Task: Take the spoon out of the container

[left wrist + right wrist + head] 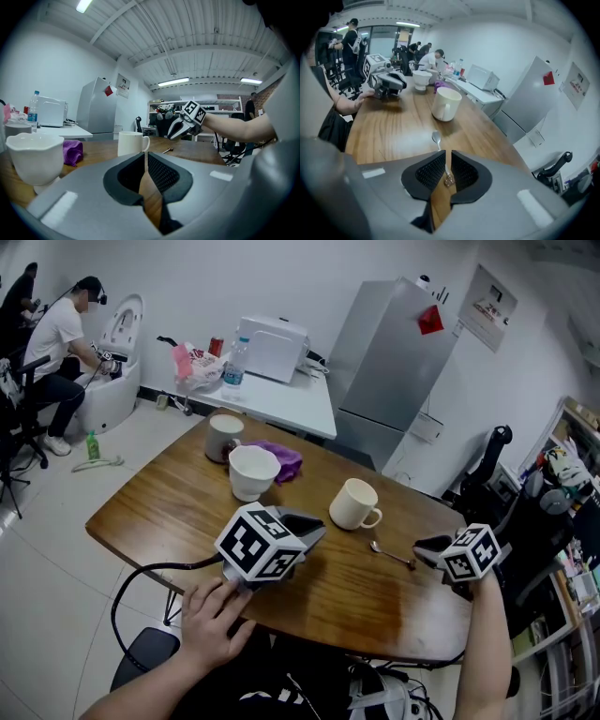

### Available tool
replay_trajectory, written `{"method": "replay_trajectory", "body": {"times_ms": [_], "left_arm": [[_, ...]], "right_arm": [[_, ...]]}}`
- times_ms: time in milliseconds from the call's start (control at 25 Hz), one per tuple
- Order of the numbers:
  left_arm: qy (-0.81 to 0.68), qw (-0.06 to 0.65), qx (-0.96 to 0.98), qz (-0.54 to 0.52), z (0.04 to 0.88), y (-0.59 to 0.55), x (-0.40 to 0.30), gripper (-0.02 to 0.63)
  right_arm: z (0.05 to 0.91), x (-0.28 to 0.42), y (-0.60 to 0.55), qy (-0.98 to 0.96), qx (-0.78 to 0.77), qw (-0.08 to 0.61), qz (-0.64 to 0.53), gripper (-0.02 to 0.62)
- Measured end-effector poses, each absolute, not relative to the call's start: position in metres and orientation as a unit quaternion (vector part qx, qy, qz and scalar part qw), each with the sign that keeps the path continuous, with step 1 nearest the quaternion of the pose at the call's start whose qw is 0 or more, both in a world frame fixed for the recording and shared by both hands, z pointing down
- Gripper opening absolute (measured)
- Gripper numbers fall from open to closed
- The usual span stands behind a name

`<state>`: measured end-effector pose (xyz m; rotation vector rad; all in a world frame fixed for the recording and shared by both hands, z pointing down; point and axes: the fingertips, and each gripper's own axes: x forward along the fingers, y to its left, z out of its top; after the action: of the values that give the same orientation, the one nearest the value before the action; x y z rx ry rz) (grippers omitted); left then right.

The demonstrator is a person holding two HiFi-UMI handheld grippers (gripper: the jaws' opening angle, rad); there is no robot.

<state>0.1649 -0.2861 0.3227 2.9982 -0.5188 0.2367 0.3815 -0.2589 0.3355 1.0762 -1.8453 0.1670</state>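
Note:
A metal spoon (392, 554) lies flat on the wooden table (169, 512), to the right of a cream mug (353, 503), outside it and apart from it. My right gripper (424, 548) sits low at the spoon's handle end. In the right gripper view the thin handle runs in between the pads, and the right gripper (447, 168) is shut on it, while the spoon's bowl (436, 137) rests on the wood ahead. My left gripper (314, 526) rests on the table left of the mug, shut and holding nothing.
A white fluted cup (253, 471), a purple cloth (286, 459) and a second mug (224, 437) stand at the table's far left. Beyond are a white side table (281, 395) and a grey fridge (394, 362). A person sits at the far left.

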Motion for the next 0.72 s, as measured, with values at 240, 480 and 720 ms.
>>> {"method": "replay_trajectory", "body": {"times_ms": [240, 480, 720], "left_arm": [[-0.170, 0.045, 0.981, 0.077, 0.322, -0.287, 0.164, 0.023], [-0.169, 0.045, 0.982, 0.077, 0.324, -0.286, 0.164, 0.023], [-0.170, 0.044, 0.982, 0.076, 0.323, -0.286, 0.164, 0.023]], "right_arm": [[0.325, 0.333, -0.257, -0.823, 0.440, 0.355, 0.050, 0.003], [0.315, 0.288, -0.256, -0.875, 0.432, 0.213, 0.047, 0.003], [0.312, 0.264, -0.252, -0.883, 0.446, 0.133, 0.061, 0.002]]}}
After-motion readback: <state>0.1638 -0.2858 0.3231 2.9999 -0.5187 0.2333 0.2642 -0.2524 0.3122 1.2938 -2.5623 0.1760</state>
